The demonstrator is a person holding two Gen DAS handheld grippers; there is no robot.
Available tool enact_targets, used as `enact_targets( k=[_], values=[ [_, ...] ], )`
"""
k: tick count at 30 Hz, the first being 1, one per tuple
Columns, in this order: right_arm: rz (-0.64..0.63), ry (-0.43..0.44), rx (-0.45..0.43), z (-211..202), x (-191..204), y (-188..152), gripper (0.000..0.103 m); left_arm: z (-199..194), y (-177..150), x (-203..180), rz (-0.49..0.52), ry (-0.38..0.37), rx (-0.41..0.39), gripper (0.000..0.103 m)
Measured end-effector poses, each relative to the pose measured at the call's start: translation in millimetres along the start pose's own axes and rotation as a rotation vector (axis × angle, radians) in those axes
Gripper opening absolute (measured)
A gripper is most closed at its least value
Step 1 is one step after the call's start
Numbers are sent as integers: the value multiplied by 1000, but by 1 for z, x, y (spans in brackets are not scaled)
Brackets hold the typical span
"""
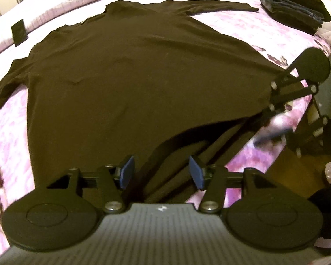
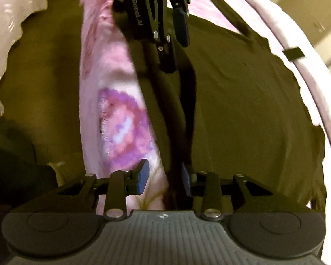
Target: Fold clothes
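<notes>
I note a pink floral blanket (image 1: 8, 137) covering the bed, a small black rectangular object (image 1: 19, 32) near its far left edge, and brown floor (image 2: 48, 66) beside it.

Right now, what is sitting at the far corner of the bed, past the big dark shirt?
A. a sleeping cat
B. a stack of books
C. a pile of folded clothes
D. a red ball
C: in the left wrist view a pile of folded clothes, dark and blue-grey layers stacked on each other, sits on the pink bedspread beyond the spread-out dark shirt.
</notes>
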State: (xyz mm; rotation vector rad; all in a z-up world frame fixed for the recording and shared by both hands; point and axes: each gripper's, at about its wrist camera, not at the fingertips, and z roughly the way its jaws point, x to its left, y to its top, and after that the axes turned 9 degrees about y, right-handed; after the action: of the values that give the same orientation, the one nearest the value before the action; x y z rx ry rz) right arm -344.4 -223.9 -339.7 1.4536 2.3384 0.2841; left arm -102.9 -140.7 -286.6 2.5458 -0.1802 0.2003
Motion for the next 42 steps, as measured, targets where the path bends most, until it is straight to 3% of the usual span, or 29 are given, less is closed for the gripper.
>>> enact_targets(
  k=[1,6,9,13,16,17,21,26,35,38,40,42],
  values=[
    [4,10,3,-1,-1,0,0,-4,-3,-1,4,1,-1,50],
    [38,73,-6,-22,4,-4,0,-21,-16,-11,42,3,-8,54],
    [27,102,1,-32,14,-7,0,-17,-24,-28,163,-15,-4,54],
    [-62,-7,30,-15,19,-10,0,-8,-33,-51,363,8,-12,47],
    [-127,-65,62,-4,18,-15,11,-7,-43,-70,569,44,-56,46],
    [-144,-79,61,-3,17,-17,17,-6,-44,-72,595,49,-61,45],
    [-170,-95,65,-3,18,-23,24,-1,-50,-81,696,68,-78,44],
    [-135,-103,60,-7,11,-26,24,-2,-37,-72,627,69,-79,44],
    [-127,-127,58,-12,5,-25,18,11,-38,-78,726,108,-80,38],
    [-127,-134,81,-10,6,-31,18,14,-39,-80,729,127,-86,31],
    [-128,-143,80,-9,5,-33,18,15,-38,-79,711,134,-83,18],
    [-134,-150,76,-10,5,-33,18,15,-34,-75,672,129,-76,12]
  ],
)
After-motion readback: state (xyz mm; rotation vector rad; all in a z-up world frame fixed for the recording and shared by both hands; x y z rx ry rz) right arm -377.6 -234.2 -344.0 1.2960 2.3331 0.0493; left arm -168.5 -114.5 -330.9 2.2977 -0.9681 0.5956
